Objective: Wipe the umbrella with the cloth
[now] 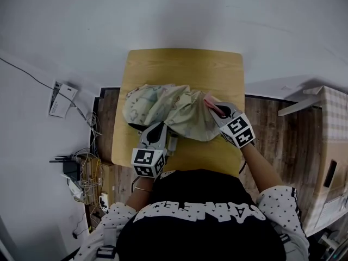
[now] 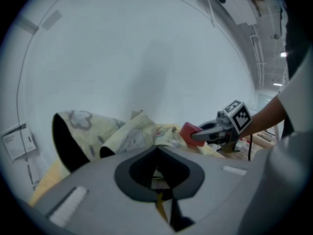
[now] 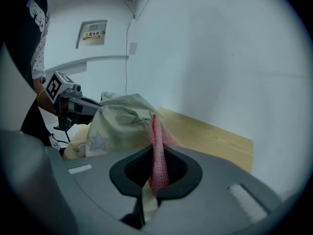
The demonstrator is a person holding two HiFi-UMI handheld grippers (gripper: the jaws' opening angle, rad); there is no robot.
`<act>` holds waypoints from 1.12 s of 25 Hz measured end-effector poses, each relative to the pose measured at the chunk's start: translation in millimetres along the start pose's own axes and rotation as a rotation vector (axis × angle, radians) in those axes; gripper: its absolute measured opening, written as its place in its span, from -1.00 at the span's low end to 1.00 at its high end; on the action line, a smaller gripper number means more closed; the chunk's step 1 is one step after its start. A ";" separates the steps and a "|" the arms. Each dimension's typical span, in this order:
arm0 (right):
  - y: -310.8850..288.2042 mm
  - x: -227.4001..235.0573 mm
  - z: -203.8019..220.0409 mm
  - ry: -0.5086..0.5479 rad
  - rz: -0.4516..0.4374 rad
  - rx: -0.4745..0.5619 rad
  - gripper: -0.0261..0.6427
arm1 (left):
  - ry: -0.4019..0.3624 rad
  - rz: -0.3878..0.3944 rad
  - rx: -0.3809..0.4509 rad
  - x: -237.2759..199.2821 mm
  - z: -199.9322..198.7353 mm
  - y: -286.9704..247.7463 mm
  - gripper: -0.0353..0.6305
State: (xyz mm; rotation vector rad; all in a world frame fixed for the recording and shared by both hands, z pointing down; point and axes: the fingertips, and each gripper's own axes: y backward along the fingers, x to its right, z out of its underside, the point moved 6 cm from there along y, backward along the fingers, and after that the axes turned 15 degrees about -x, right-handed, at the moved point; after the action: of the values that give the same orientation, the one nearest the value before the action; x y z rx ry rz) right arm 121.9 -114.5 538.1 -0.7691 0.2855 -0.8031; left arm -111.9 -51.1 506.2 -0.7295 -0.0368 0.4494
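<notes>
R tongs [image 1: 212, 109] clamp pink cloth [image 3: 157, 146] on umbrella [image 1: 163, 107]; L tongs [image 1: 160, 130] clenched, seemingly pinching its fabric.

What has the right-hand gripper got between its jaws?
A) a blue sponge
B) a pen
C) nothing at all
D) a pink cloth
D: the right gripper is shut on a pink cloth, which sticks up from between its jaws, right by the pale patterned umbrella.
</notes>
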 end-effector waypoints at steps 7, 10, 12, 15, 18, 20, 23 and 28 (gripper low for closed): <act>-0.4 -11.9 8.1 0.007 -0.037 -0.018 -0.82 | 0.001 -0.001 0.001 1.5 0.0 0.4 -0.89; -0.4 -17.7 11.2 0.013 -0.058 -0.025 -0.82 | -0.002 0.002 0.002 2.3 0.0 1.2 -0.89; 0.1 -21.3 12.2 0.018 -0.068 -0.030 -0.82 | -0.005 0.005 0.005 2.2 -0.9 1.7 -0.89; 1.1 -28.8 15.0 0.033 -0.080 -0.042 -0.82 | -0.010 0.010 0.006 2.7 -0.7 2.1 -0.89; 2.5 -35.9 17.8 0.045 -0.095 -0.043 -0.82 | -0.014 0.013 0.008 3.7 -0.9 2.9 -0.89; 3.2 -39.8 19.8 0.049 -0.104 -0.046 -0.82 | -0.016 0.015 0.008 4.2 -1.4 3.2 -0.89; 3.5 -44.7 24.4 0.056 -0.117 -0.061 -0.82 | -0.018 0.019 0.010 4.5 -1.7 3.0 -0.89; 4.4 -54.1 30.0 0.073 -0.147 -0.075 -0.82 | -0.023 0.025 0.015 5.4 -1.1 4.5 -0.89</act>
State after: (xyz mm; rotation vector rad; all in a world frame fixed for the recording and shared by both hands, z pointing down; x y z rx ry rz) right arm 102.8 -57.5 553.3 -0.8394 0.3283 -0.9653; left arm -108.5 -46.7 501.8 -0.7104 -0.0461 0.4814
